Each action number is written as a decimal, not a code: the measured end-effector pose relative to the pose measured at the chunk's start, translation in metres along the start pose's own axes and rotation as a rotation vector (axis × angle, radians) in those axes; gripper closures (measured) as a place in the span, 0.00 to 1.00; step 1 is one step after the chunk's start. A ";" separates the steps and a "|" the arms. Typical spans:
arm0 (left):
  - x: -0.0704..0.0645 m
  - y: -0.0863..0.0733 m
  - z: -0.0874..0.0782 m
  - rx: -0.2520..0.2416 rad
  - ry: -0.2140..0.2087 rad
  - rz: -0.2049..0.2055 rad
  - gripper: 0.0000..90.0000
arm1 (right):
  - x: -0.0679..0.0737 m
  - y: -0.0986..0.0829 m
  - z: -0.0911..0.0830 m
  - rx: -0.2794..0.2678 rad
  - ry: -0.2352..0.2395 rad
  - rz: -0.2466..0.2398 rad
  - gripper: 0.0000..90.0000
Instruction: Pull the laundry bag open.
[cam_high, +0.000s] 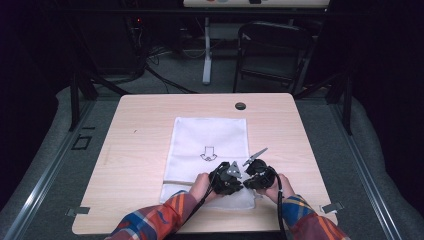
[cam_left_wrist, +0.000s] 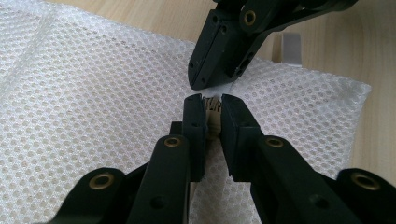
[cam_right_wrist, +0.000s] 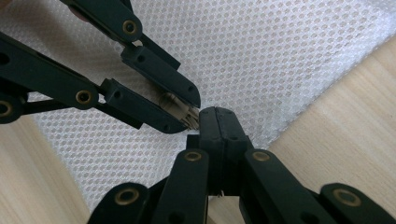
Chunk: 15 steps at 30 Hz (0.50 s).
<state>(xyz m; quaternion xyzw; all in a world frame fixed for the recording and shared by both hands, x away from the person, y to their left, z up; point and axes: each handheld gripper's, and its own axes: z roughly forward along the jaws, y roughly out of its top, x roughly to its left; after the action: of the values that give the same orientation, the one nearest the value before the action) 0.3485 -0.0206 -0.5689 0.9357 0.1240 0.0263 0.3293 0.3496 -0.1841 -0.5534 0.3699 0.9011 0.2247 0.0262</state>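
Observation:
A white mesh bag (cam_high: 210, 137) with a black arrow print (cam_high: 209, 153) lies flat in the middle of the wooden table (cam_high: 140, 150). Both grippers meet tip to tip at its near right edge. My left gripper (cam_high: 227, 180) (cam_left_wrist: 213, 100) is shut on a small beige zipper piece (cam_left_wrist: 214, 117) of the bag, which also shows as a translucent piece (cam_right_wrist: 173, 104). My right gripper (cam_high: 257, 177) (cam_right_wrist: 217, 114) has its jaws pressed together on the mesh beside it. A small fold of mesh (cam_left_wrist: 223, 87) rises to its tips. A person's hands in plaid sleeves hold both grippers.
A dark cable hole (cam_high: 240, 106) sits in the table's far edge. Bare wood lies left and right of the bag. Beyond the table stand a black folding chair (cam_high: 272, 50) and a white table leg (cam_high: 206, 50), with cables on the floor.

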 end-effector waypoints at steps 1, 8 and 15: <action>0.000 0.000 -0.001 0.006 0.000 -0.002 0.90 | 0.000 0.000 0.000 0.002 -0.001 -0.002 1.00; 0.001 -0.001 -0.001 -0.011 -0.004 -0.013 0.90 | -0.001 0.000 -0.001 0.010 -0.001 -0.008 1.00; 0.001 -0.001 -0.002 -0.006 -0.005 -0.017 0.90 | -0.002 -0.001 -0.001 0.004 0.014 0.000 1.00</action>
<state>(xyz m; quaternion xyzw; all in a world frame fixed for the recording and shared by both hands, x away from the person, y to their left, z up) 0.3488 -0.0190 -0.5678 0.9337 0.1310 0.0215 0.3326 0.3499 -0.1861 -0.5535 0.3684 0.9017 0.2256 0.0190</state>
